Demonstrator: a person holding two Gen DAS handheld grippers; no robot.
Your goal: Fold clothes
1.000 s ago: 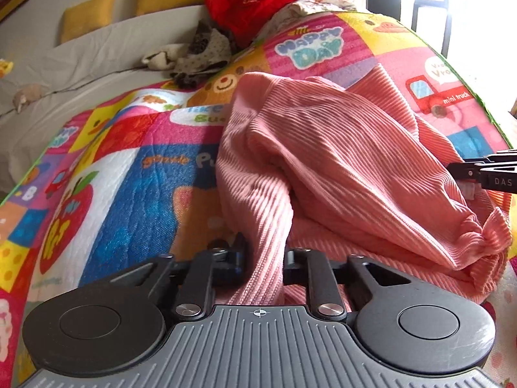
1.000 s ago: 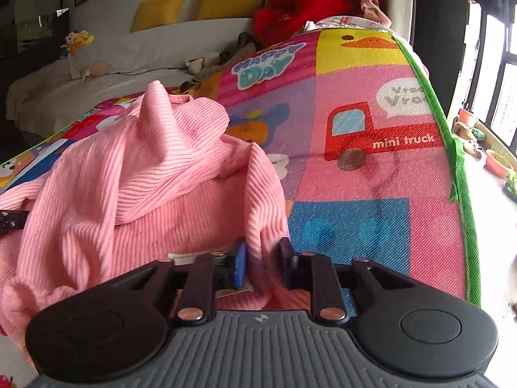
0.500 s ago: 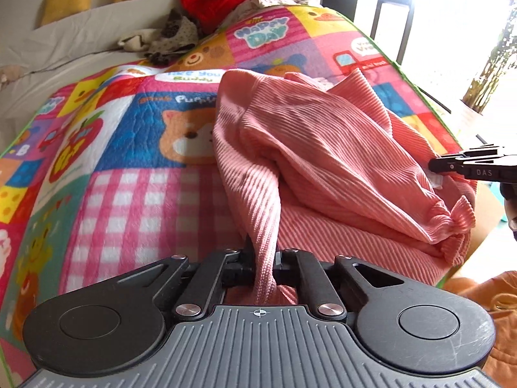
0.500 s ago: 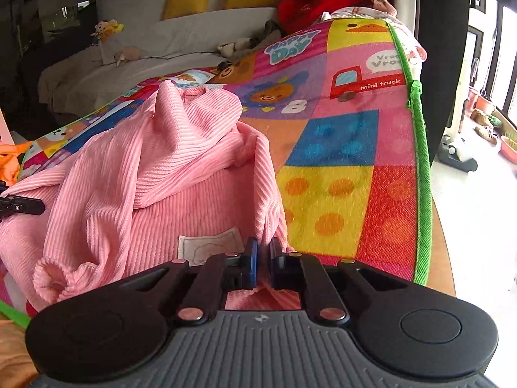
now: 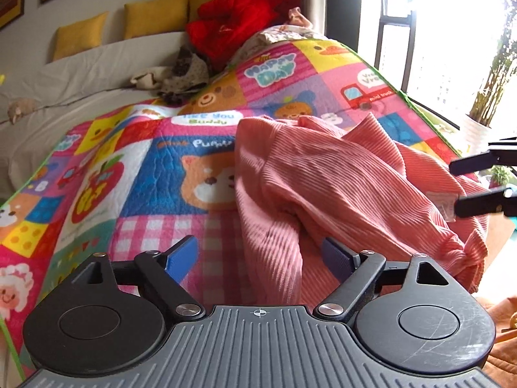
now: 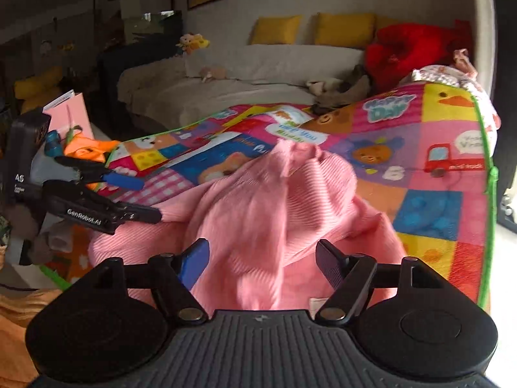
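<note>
A pink ribbed garment (image 5: 326,181) lies crumpled on a colourful patchwork play mat (image 5: 135,174), near its front edge. It also shows in the right wrist view (image 6: 274,207). My left gripper (image 5: 260,257) is open, its jaws spread on either side of the garment's near edge, holding nothing. My right gripper (image 6: 262,260) is open too, just above the garment's near edge. Each gripper shows at the side of the other's view, the right one (image 5: 458,182) and the left one (image 6: 142,199), both open.
A grey sofa (image 6: 245,77) with yellow cushions (image 6: 342,29) stands behind the mat. A red garment (image 5: 239,29) and other clothes (image 5: 181,74) are piled at the far end. Orange cloth (image 5: 504,349) lies near me. A window (image 5: 452,32) is at the right.
Both grippers were shut on the pink garment and have opened, letting it drop onto the mat. Both have drawn back a little.
</note>
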